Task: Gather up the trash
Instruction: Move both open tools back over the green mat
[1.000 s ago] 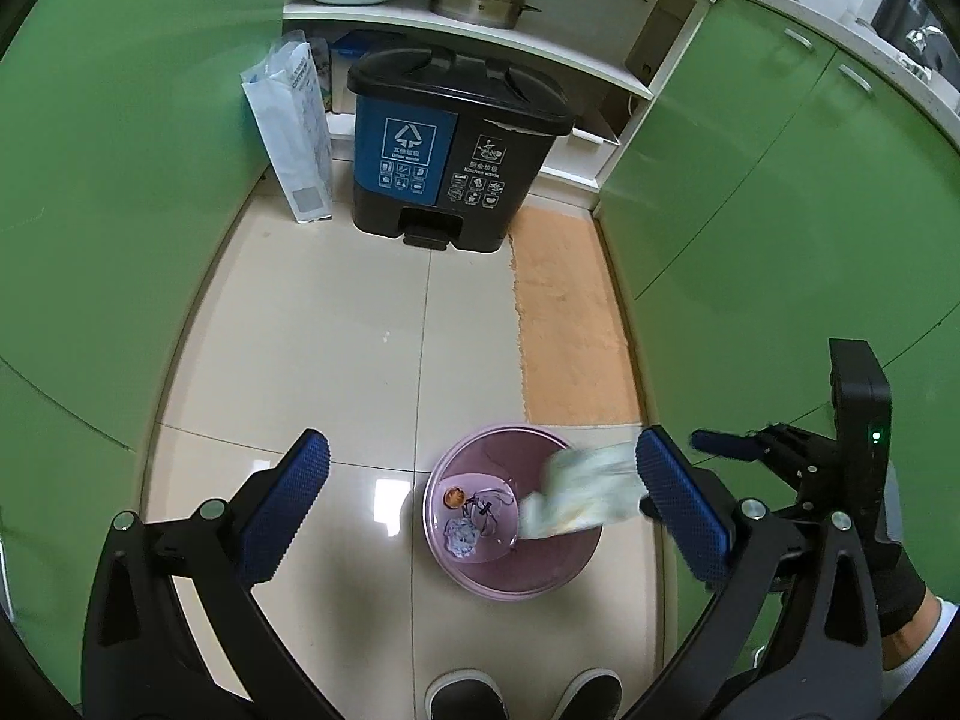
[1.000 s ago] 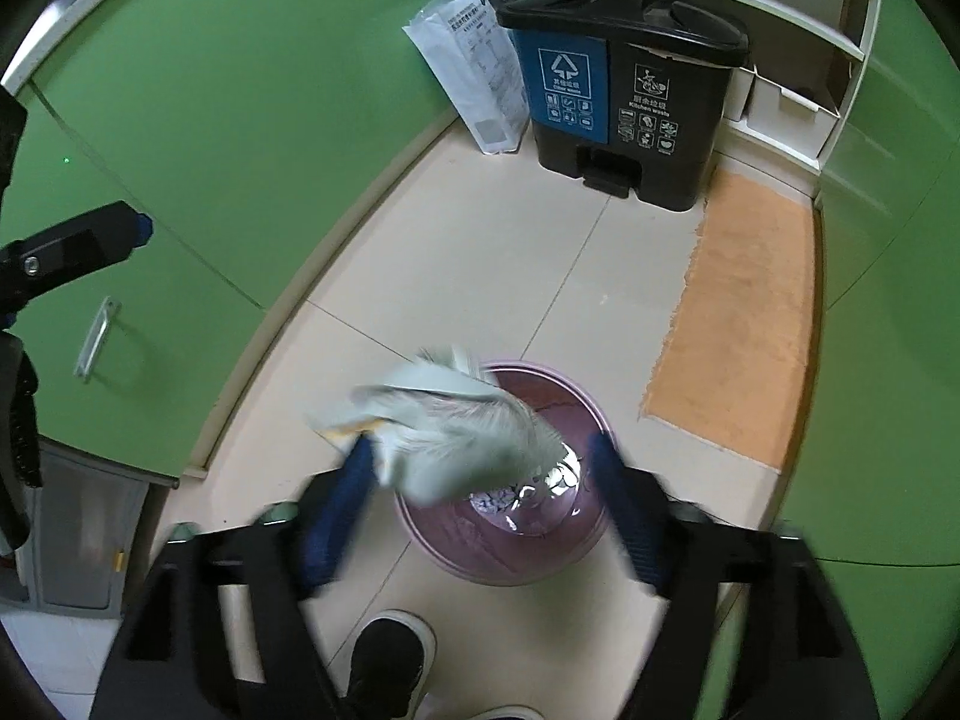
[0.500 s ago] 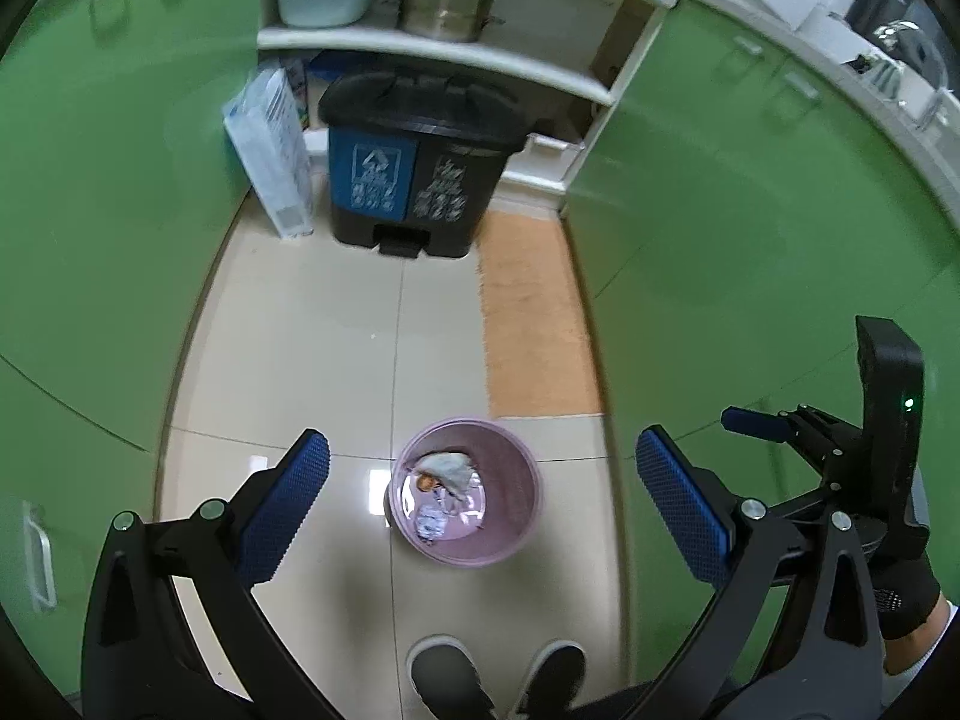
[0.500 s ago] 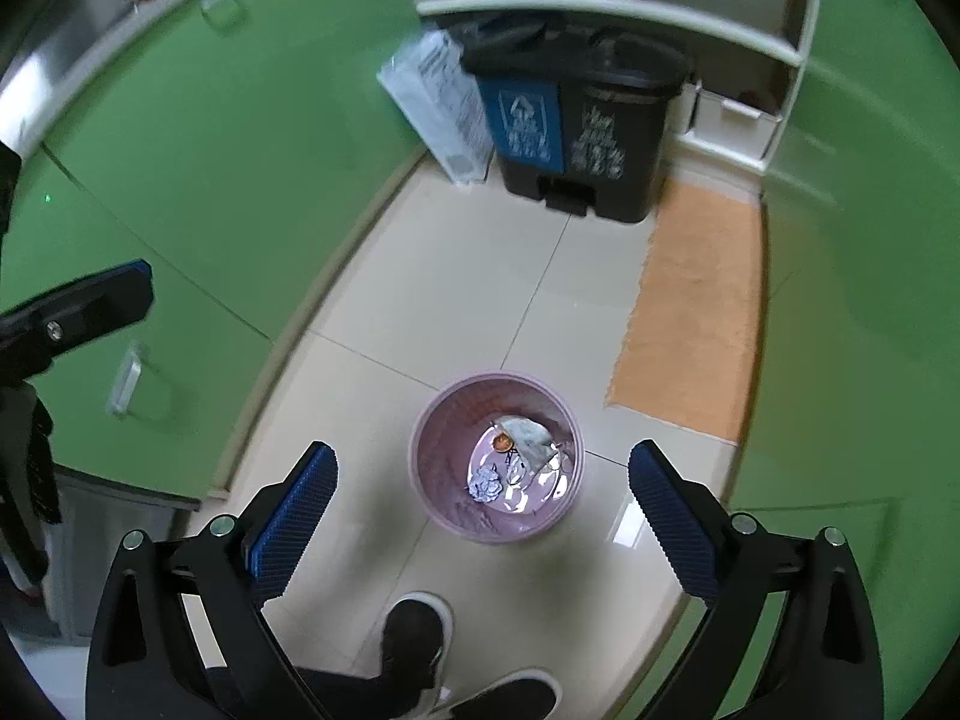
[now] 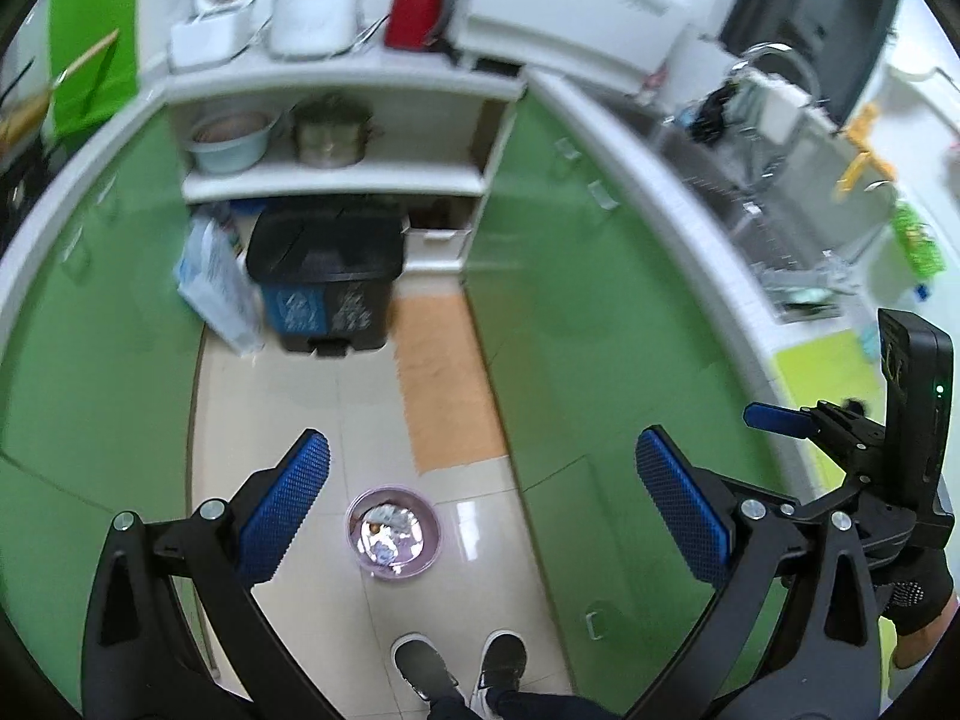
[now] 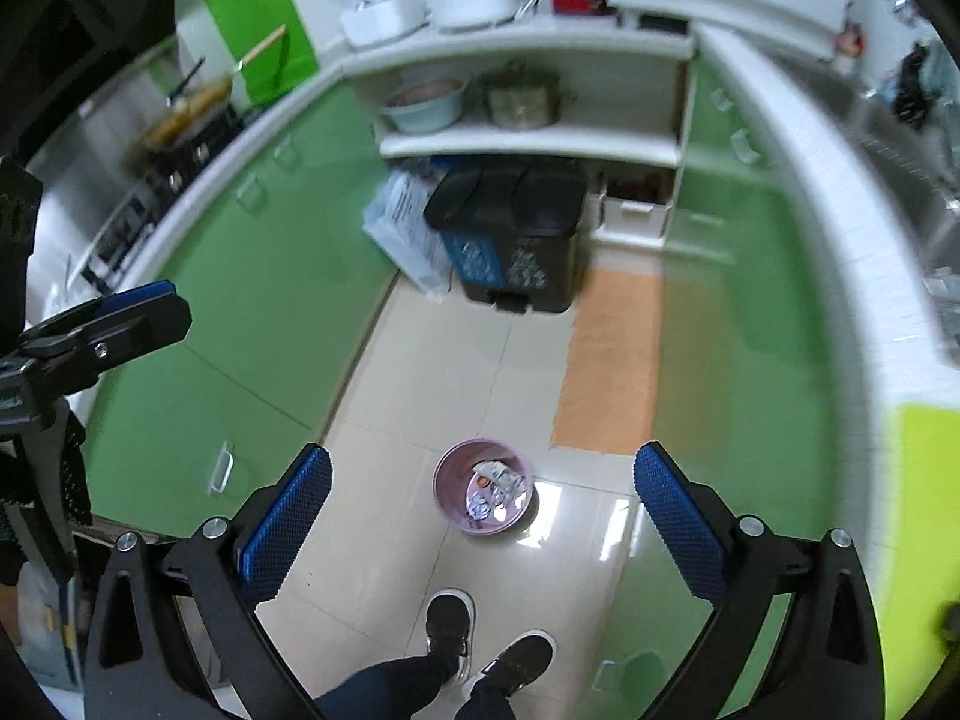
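A small pink waste basket (image 5: 429, 547) stands on the tiled floor far below, with crumpled paper and wrappers (image 5: 384, 531) inside. It also shows in the right wrist view (image 6: 447, 501) with the trash (image 6: 495, 486) in it. My left gripper (image 5: 480, 516) is open and empty, high above the basket. My right gripper (image 6: 483, 522) is open and empty, also high above it. The right gripper shows at the right edge of the left wrist view (image 5: 852, 438).
A black two-lid pedal bin (image 5: 327, 282) stands under white shelves at the far end, a white bag (image 5: 216, 288) beside it. An orange mat (image 5: 447, 378) lies on the floor. Green cabinets (image 5: 78, 360) line both sides. The person's shoes (image 5: 462, 669) stand just below the basket.
The right gripper let go of the crumpled paper, which now lies in the pink basket. Both grippers have risen far above the floor and the counters have come into view.
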